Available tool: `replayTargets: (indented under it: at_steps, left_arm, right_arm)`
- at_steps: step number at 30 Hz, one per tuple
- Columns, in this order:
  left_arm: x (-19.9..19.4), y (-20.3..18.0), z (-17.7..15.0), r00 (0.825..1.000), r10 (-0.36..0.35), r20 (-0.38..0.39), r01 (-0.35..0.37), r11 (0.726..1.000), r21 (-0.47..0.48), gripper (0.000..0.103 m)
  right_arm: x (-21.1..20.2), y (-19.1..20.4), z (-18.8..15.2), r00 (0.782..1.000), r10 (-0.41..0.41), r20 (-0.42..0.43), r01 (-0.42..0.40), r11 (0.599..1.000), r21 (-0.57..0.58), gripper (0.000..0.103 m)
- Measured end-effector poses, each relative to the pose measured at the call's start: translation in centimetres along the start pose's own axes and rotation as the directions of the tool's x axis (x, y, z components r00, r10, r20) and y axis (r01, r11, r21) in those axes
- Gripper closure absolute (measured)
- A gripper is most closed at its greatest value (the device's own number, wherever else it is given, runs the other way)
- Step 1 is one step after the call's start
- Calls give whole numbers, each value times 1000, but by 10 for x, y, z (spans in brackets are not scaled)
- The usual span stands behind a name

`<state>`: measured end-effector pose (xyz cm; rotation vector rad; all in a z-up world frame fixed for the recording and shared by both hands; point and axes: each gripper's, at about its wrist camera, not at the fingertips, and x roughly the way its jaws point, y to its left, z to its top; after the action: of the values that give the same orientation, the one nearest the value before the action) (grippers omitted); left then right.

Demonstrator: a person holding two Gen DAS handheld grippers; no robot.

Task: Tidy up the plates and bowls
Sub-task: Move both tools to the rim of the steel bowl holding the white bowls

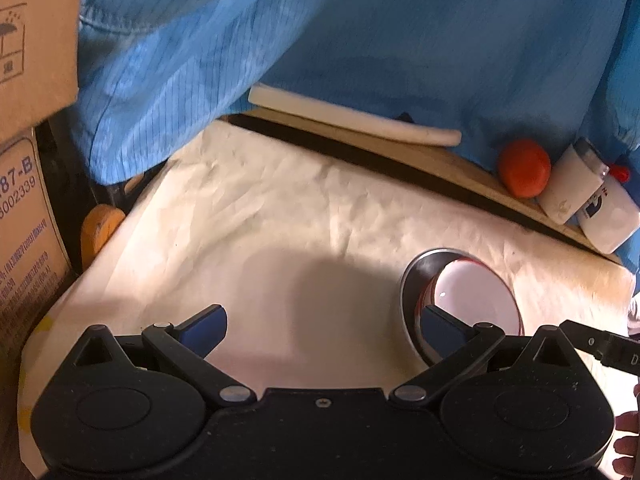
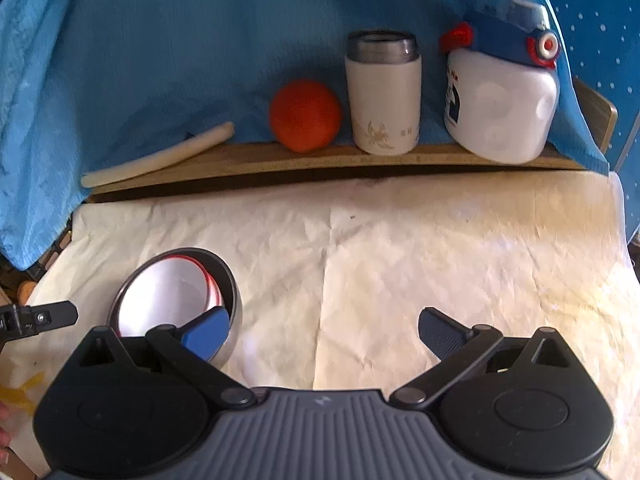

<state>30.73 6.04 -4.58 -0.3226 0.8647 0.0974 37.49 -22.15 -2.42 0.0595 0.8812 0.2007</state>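
Bowls: two are visible – a white, red-rimmed bowl (image 2: 166, 300) nested inside a metal bowl (image 2: 230, 304), resting on the cream cloth (image 2: 400, 260) between the grippers; no plates show. The left gripper (image 1: 322, 330) and right gripper (image 2: 324, 332) both hang spread, holding nothing. The stack sits just beside each gripper's inner finger – a careless sweep could likely knock it or unseat the inner bowl. Behind: one orange ball (image 2: 305, 115), one tumbler (image 2: 383, 94), one jug (image 2: 502, 92).
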Motion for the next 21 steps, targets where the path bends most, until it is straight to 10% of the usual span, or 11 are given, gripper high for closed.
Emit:
replayTargets:
  at_steps: [21]
  left_arm:
    - [24, -10, 5, 995, 57, -77, -52, 997, 59, 1]
  right_arm:
    - [22, 0, -1, 999, 3, -53, -4, 1000, -16, 0]
